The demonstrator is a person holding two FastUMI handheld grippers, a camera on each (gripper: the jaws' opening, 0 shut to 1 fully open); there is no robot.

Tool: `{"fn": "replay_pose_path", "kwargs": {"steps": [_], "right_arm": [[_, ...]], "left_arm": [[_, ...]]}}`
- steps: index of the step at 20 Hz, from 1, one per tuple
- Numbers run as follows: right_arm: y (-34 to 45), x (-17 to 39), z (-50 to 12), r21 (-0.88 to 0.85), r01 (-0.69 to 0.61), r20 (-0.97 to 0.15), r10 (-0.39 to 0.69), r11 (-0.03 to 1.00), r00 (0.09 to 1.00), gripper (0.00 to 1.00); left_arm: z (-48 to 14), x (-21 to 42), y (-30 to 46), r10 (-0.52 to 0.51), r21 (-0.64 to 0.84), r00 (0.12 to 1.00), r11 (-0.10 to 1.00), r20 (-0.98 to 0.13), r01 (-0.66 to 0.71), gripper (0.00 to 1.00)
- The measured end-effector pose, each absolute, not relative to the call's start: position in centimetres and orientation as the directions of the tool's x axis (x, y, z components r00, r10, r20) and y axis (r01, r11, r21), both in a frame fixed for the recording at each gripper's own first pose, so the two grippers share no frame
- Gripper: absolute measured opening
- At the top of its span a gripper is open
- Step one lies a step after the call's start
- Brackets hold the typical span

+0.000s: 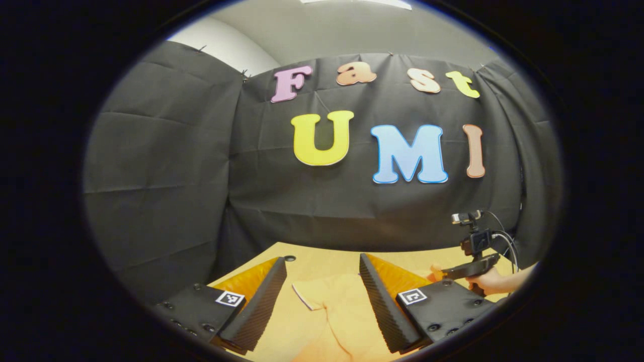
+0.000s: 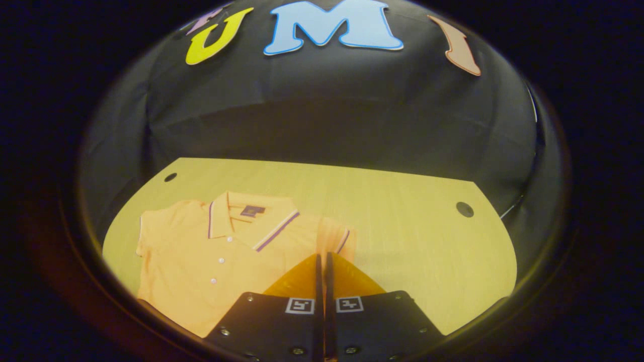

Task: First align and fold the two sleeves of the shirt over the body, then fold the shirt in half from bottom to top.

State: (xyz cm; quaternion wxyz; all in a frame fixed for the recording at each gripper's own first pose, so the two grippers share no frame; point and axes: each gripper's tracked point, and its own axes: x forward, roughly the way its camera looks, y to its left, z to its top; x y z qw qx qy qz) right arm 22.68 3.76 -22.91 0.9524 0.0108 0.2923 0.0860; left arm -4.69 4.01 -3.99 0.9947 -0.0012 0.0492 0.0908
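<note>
An orange polo shirt [image 2: 201, 251] with a purple-striped collar lies flat and face up on the wooden table [image 2: 412, 226], sleeves spread out. In the right gripper view my right gripper [image 2: 322, 259] is shut, its tips over the shirt just below one short sleeve [image 2: 334, 239]; no cloth shows between the fingers. In the left gripper view my left gripper [image 1: 322, 261] stands open low over the table, with a sleeve edge of the shirt [image 1: 327, 306] lying between its fingers. The right gripper [image 1: 440, 274] shows farther right there, held by a hand [image 1: 495, 282].
The table [image 1: 412, 257] has a round cable hole near each far corner [image 2: 170, 177] [image 2: 464, 209]. Black cloth walls close it in at the back and sides. Bare wood stretches to the right of the shirt.
</note>
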Motion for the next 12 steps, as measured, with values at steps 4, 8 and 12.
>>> {"fn": "replay_pose_path", "kwargs": {"steps": [4, 8, 12], "right_arm": [[6.0, 22.5, -24.1, 0.105, -0.199, -0.575, 0.223, 0.974, 0.787, 0.01], [6.7, 22.4, -25.2, 0.106, -0.221, -0.597, 0.24, 0.969, 0.766, 0.01], [7.6, 21.9, -25.8, 0.132, -0.241, -0.614, 0.27, 0.961, 0.741, 0.06]], "left_arm": [[-4.2, -4.8, 4.6, 0.193, 0.007, 0.976, 0.981, -0.102, -0.194, 0.94], [-4.7, -4.9, 5.0, 0.201, 0.004, 0.973, 0.979, -0.111, -0.202, 0.94], [-5.2, -4.7, 5.2, 0.202, 0.005, 0.972, 0.979, -0.119, -0.202, 0.94]]}}
